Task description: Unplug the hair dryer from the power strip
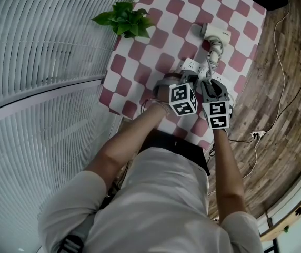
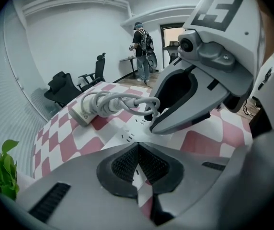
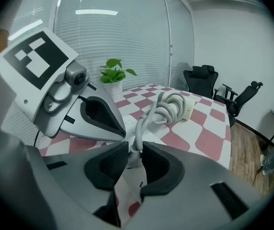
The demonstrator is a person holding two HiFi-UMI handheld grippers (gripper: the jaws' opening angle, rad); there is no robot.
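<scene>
A white hair dryer lies on the checkered table with its cord wound around it. The cord runs down to a white plug seated in the white power strip. My right gripper is shut on that plug, a pad against each side. My left gripper is beside it, jaws together at the tips, pointing down onto the strip. In the left gripper view the right gripper rests over the strip next to the dryer.
A potted plant stands at the table's far left corner. Office chairs stand past the table, and a person stands by a doorway. A second power strip lies on the wood floor. Blinds line the left wall.
</scene>
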